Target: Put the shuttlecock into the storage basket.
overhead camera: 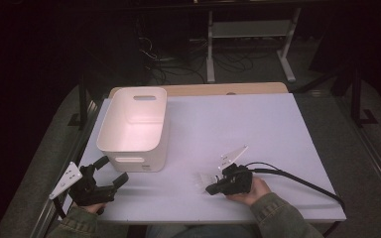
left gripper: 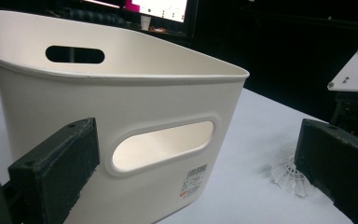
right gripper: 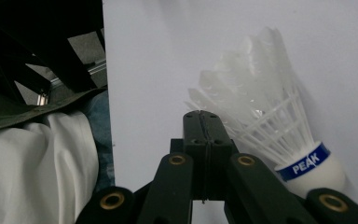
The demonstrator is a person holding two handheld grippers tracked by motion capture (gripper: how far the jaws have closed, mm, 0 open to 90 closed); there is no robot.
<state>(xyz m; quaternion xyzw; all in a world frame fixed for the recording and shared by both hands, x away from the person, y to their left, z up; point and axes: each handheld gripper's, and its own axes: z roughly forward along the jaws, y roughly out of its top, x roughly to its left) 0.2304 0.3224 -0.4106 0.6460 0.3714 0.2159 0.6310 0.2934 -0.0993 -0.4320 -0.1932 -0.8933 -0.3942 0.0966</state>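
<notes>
One white bin (overhead camera: 134, 128) stands at ten o'clock; one shuttlecock (right gripper: 265, 121) lies beside the closed, empty right gripper (right gripper: 204, 122); the left gripper (overhead camera: 110, 171) gapes wide.

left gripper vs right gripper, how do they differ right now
The left gripper is open, near the white bin; the right gripper is shut, empty. The left gripper points at the bin's handle slot; the right gripper lies beside the shuttlecock. Both are black and hand-held.
</notes>
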